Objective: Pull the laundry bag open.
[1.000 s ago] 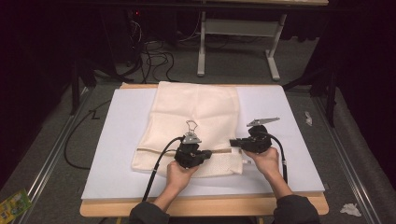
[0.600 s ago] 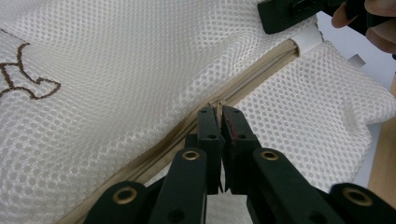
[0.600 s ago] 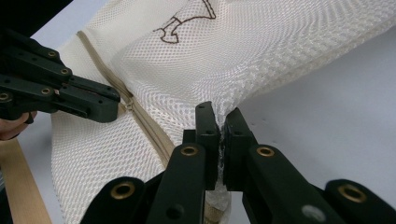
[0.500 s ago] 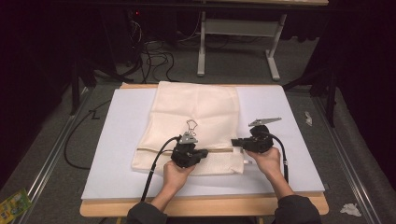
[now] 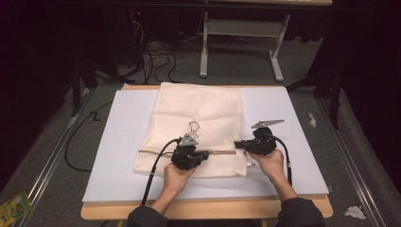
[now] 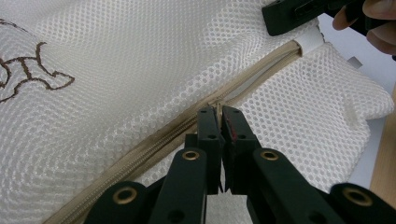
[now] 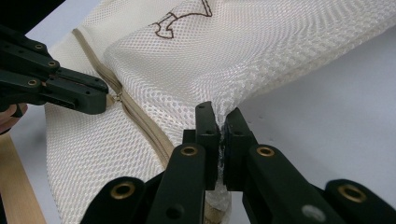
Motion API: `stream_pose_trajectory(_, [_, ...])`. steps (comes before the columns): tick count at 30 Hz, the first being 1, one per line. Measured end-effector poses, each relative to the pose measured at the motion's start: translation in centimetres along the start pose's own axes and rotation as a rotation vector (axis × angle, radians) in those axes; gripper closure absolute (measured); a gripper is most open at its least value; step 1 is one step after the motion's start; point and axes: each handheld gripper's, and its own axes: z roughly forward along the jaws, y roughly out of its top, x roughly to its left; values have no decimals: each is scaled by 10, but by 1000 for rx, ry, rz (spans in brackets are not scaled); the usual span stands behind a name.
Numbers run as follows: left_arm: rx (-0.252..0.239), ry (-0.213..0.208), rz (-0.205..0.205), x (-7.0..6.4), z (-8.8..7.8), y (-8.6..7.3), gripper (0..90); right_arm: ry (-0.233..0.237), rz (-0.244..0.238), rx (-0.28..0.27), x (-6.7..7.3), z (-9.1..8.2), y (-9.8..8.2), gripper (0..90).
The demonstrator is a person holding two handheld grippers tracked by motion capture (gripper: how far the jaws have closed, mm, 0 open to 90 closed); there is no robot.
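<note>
1. Right now, I have the cream mesh laundry bag with a beige zipper point(image 5: 198, 127) lying flat on the white sheet covering the table point(image 5: 118, 156), its zipper end toward me at 6 o'clock.
2. My left tool point(image 6: 218, 112) is clamped together on the small zipper pull point(image 6: 218, 100), about midway along the beige zipper track point(image 6: 154, 140).
3. My right tool point(image 7: 218, 116) is pinched shut on the bag's mesh at the zipper's end, at 3 o'clock from the left one in the high view.
4. I judge the step in hand is running the zipper: one tool anchors the cloth, the other draws the slider.
5. Next, I'd keep the right grip taut and pull the slider straight along the track, low and level, so the mesh doesn't bunch or jam.
</note>
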Motion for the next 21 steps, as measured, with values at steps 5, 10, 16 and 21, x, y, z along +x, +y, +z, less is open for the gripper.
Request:
stream_pose_trajectory(5, [-3, 7, -4, 3, -5, -1, 870, -8, -5, 0, 0, 0, 0, 891])
stream_pose_trajectory(10, [-7, 10, -3, 4, -6, -1, 871, -9, 0, 2, 0, 0, 0, 891])
stream_pose_trajectory(16, [-13, 18, 3, 4, -8, -1, 871, -14, -1, 1, 0, 0, 0, 890])
stream_pose_trajectory(21, [-22, 15, -5, 7, -11, -1, 871, -16, 0, 1, -1, 0, 0, 890])
